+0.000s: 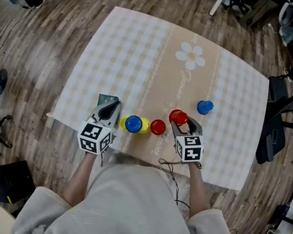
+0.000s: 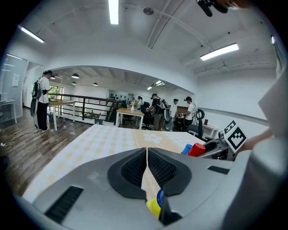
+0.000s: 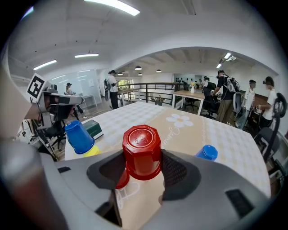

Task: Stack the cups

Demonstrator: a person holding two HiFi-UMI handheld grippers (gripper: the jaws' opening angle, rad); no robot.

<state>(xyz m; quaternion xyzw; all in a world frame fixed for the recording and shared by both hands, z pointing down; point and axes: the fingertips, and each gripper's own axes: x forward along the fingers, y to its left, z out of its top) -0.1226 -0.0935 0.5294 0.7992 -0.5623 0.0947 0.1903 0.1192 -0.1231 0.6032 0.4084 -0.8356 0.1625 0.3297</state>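
Five cups [image 1: 178,116] [image 1: 157,127] [image 1: 133,123] [image 1: 145,126] [image 1: 205,107], one green box [image 1: 103,99], two grippers [image 1: 113,105] [image 1: 182,123].

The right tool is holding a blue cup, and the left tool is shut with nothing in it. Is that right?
Not quite. The right tool is holding a red cup, not a blue one; the right gripper view shows it. The left tool is shut with nothing in it.
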